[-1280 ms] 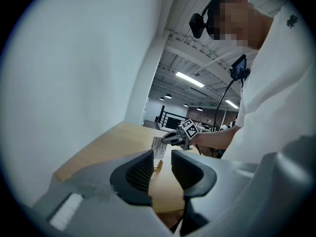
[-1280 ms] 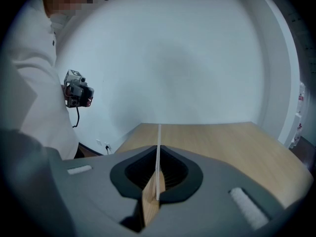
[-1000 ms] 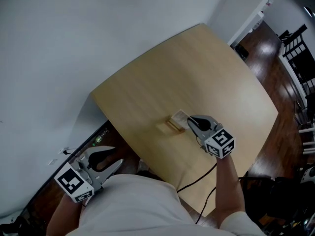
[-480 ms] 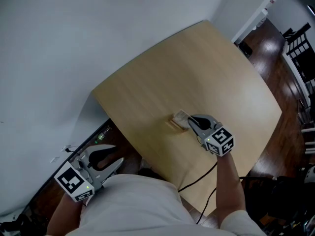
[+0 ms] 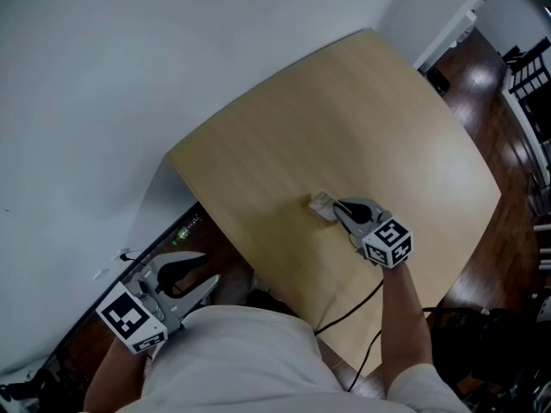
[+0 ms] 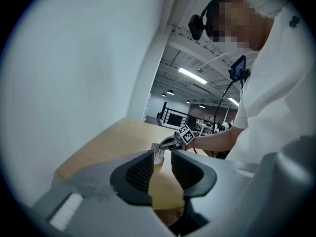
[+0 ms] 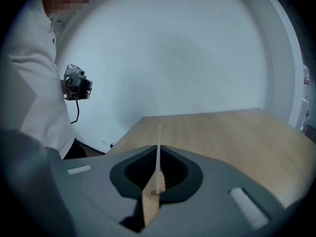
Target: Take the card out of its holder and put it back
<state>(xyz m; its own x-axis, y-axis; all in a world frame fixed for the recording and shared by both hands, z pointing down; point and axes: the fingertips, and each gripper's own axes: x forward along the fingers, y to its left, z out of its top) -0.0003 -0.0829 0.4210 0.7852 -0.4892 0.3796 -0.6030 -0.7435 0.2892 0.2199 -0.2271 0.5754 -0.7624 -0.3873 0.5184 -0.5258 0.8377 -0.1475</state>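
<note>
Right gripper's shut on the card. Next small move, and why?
Probably ease the right gripper straight up: its jaws pinch the card, whose lower end seems seated in the wooden holder. The open left gripper is off the table.

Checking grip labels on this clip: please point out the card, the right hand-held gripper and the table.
card [image 7: 158, 152], right gripper view, its upright thin edge.
right hand-held gripper [image 5: 337, 208], head view, between its fingertips.
table [image 5: 344, 119], head view, bare top.
</note>
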